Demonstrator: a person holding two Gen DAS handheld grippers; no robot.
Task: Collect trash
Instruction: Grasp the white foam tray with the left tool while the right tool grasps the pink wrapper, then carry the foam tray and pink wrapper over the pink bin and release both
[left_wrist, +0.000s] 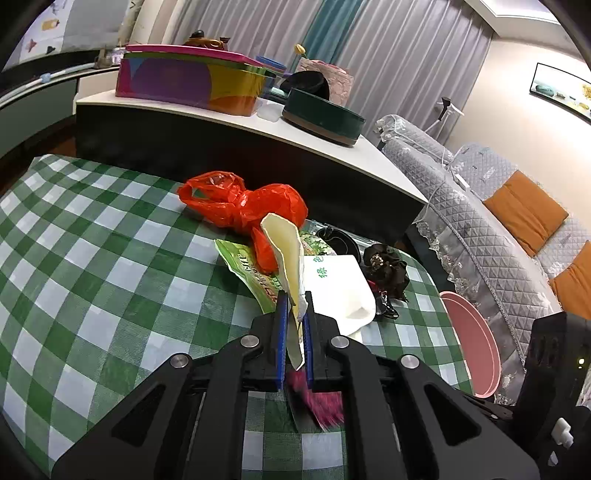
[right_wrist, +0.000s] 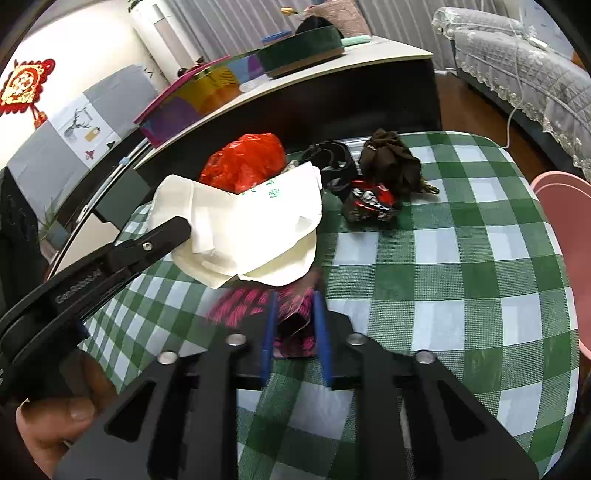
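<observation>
The left claw (left_wrist: 295, 314) is clamping a white paper bag (left_wrist: 284, 254), lifting it off the checked worktop (left_wrist: 110, 258); from the right wrist view the same bag (right_wrist: 251, 221) is hanging clear of the cloth. The right claw (right_wrist: 293, 325) is closing around a pink-and-black wrapper (right_wrist: 258, 299); its blue pads are sitting on either side of the wrapper, but with motion blur I cannot tell whether they are pressing it yet.

Judging from the pile, the task is looking barely started to midway. Still lying on the worktop are a red plastic bag (left_wrist: 240, 203), a green printed packet (left_wrist: 243, 266), a white sheet with green characters (left_wrist: 340, 288), a dark crumpled bundle (left_wrist: 386, 267), a red-and-black wrapper (right_wrist: 371, 201) and a black strap (right_wrist: 332, 155).

A pink bin (left_wrist: 476, 339) is standing just beside the worktop's edge. Whether anything is in it already is hidden; both held pieces probably belong there.
</observation>
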